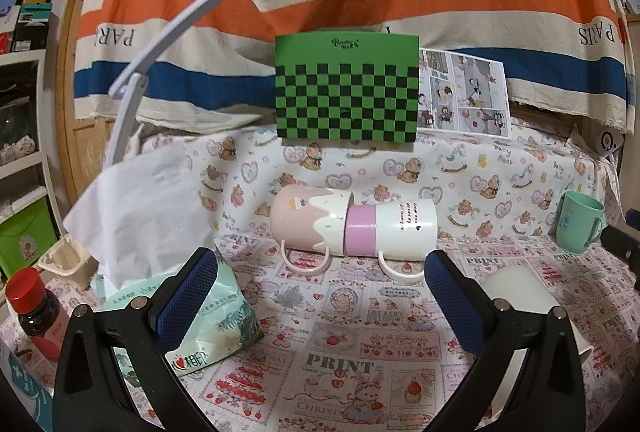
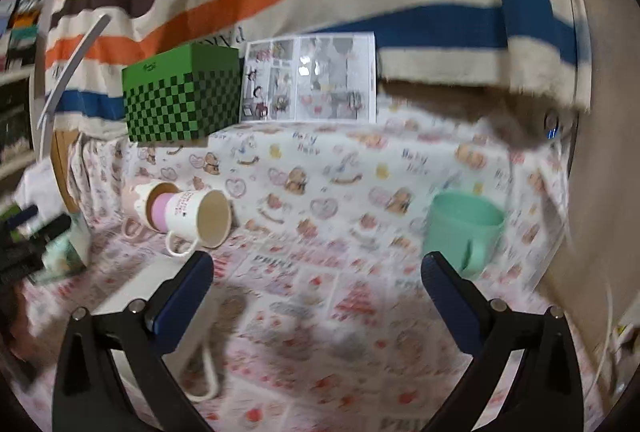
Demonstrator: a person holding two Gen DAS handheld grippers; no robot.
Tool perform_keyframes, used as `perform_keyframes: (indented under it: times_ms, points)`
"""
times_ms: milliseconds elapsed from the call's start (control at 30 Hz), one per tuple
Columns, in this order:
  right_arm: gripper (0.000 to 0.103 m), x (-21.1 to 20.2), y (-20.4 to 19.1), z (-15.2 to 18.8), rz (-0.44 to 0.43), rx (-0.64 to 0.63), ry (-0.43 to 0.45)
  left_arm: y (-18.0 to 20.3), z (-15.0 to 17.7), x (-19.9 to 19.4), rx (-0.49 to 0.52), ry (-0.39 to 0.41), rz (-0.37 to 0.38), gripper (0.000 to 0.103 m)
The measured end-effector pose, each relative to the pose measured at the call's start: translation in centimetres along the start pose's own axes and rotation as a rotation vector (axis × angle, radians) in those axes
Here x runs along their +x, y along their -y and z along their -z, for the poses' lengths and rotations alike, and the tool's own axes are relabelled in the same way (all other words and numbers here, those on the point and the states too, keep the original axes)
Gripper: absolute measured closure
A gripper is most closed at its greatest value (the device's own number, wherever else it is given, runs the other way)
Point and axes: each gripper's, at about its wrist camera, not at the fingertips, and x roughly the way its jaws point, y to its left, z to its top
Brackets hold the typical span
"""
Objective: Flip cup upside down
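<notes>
A mint green cup (image 2: 460,228) stands upright, mouth up, on the patterned cloth, just beyond my right gripper's right finger; it also shows at the far right of the left wrist view (image 1: 578,226). My right gripper (image 2: 316,268) is open and empty; this view is blurred. My left gripper (image 1: 320,268) is open and empty, in front of two cups lying on their sides: a pink and cream cup (image 1: 306,222) with a white and pink cup (image 1: 394,230) nested into its mouth. A white cup (image 1: 520,292) sits behind the left gripper's right finger.
A green checkered box (image 1: 346,89) and a comic sheet (image 1: 464,93) stand at the back. A tissue pack (image 1: 212,312), a red-capped bottle (image 1: 38,308) and a lamp arm (image 1: 160,43) are at the left. A striped cloth hangs behind.
</notes>
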Motion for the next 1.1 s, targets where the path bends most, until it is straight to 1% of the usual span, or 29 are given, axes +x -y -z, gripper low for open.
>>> perform_keyframes:
  times_ms: [67, 133, 200, 400, 533, 633, 667, 733, 767, 833, 867, 933, 967, 1000, 1033, 1067, 1100]
  points:
    - [0.000, 0.2, -0.2, 0.2, -0.017, -0.068, 0.003, -0.1, 0.0, 0.3, -0.009, -0.018, -0.002, 0.000]
    - [0.000, 0.0, -0.1, 0.4, 0.007, -0.095, 0.033, -0.3, 0.0, 0.4, -0.021, -0.020, -0.002, 0.000]
    - [0.000, 0.0, 0.1, 0.5, -0.007, -0.093, 0.043, -0.3, 0.0, 0.4, -0.022, -0.019, -0.005, 0.000]
    - [0.000, 0.1, 0.4, 0.8, -0.042, -0.070, 0.035, -0.1, 0.0, 0.0, -0.002, 0.003, -0.010, 0.000]
    - [0.000, 0.8, 0.7, 0.8, -0.039, -0.049, 0.000, 0.2, 0.0, -0.4, 0.010, 0.022, -0.015, 0.000]
    - [0.000, 0.9, 1.1, 0.8, -0.039, -0.030, -0.004, 0.3, 0.0, -0.4, 0.011, 0.022, -0.012, 0.000]
    - [0.000, 0.9, 1.2, 0.8, -0.038, -0.027, -0.004, 0.3, 0.0, -0.4, 0.010, 0.017, 0.005, 0.000]
    - [0.000, 0.8, 1.3, 0.8, -0.029, -0.021, -0.002, 0.2, -0.1, -0.1, 0.009, 0.012, 0.075, 0.000]
    - [0.000, 0.8, 1.3, 0.8, -0.025, -0.019, -0.001, 0.3, -0.3, 0.2, 0.011, -0.004, 0.075, 0.000]
    - [0.000, 0.8, 1.3, 0.8, -0.025, -0.017, 0.000, 0.9, -1.3, 0.7, 0.015, -0.060, 0.022, 0.000]
    - [0.000, 0.8, 1.4, 0.8, -0.023, -0.018, -0.001, 1.2, -2.2, 0.6, 0.009, -0.086, 0.025, 0.000]
    - [0.000, 0.8, 1.3, 0.8, -0.022, -0.022, -0.002, 1.4, -3.9, -0.1, -0.020, -0.092, 0.056, 0.000]
    - [0.000, 0.8, 1.3, 0.8, -0.021, -0.021, -0.001, 1.6, -5.0, -0.8, -0.037, -0.075, 0.051, 0.000]
    - [0.000, 0.8, 1.3, 0.8, -0.018, -0.020, -0.001, 2.0, -5.9, -1.4, -0.047, -0.060, 0.024, 0.000]
    - [0.000, 0.7, 1.4, 0.8, -0.015, -0.017, 0.000, 2.3, -6.7, -1.7, -0.047, -0.062, 0.004, 0.000]
    - [0.000, 0.7, 1.5, 0.8, -0.011, -0.013, 0.002, 2.9, -7.5, -1.9, -0.041, -0.076, 0.000, 0.000]
    - [0.000, 0.7, 1.5, 0.8, -0.009, -0.010, 0.002, 3.6, -8.3, -2.0, -0.032, -0.100, 0.011, 0.000]
